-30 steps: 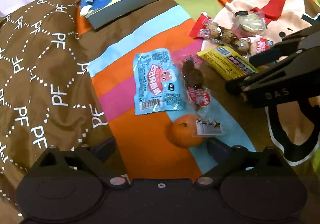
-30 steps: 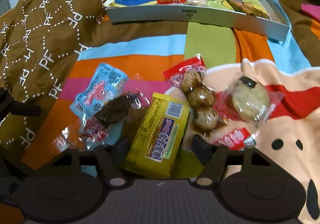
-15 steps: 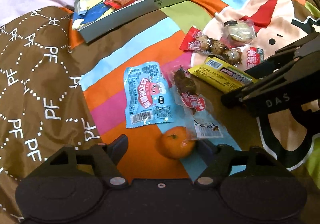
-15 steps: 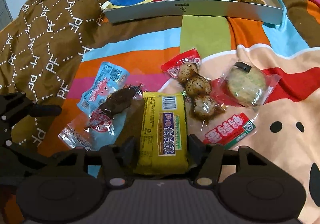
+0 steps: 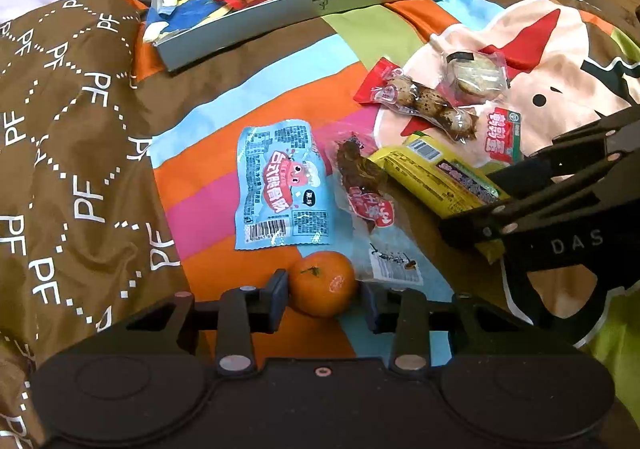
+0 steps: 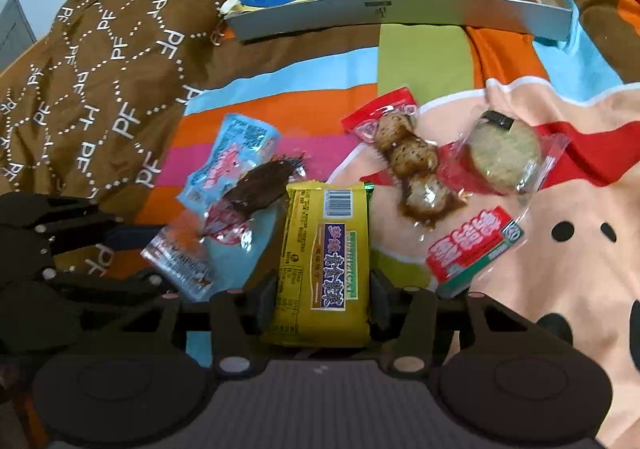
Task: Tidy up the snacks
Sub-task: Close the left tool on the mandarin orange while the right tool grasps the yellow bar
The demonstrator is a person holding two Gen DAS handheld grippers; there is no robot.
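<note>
Two grabs at once: we had both tongs down on the bedspread (image 5: 280,89), each going for its own snack.
Step in hand: picking up, we judged, with the carry to the tray (image 5: 320,3) not yet begun.
Left tongs (image 5: 323,295): jaws closing on the mandarin (image 5: 322,283), which sat right between them; the left pad touched the peel, the right pad looked at the skin or a hair off, and we couldn't call it clamped.
Right tongs (image 6: 322,299): jaws closing too, the yellow packet (image 6: 324,261) lying lengthwise between them, its near end in the gap; the pads hugged both long edges, and whether they squeezed yet we could not tell.
Just beyond: the clear meat pouch (image 5: 362,185) and the blue packet (image 5: 282,185) lay side by side past the mandarin, the pouch's near corner right beside the fruit.
Further out: the egg skewer pack (image 6: 408,165) and the round cake (image 6: 504,153) waited untouched.
Far end: the tray, already holding a few snacks.
Next move, as we read it: finish the squeeze gently, lift straight up clear of the pouch corner, then carry forward to the tray.
</note>
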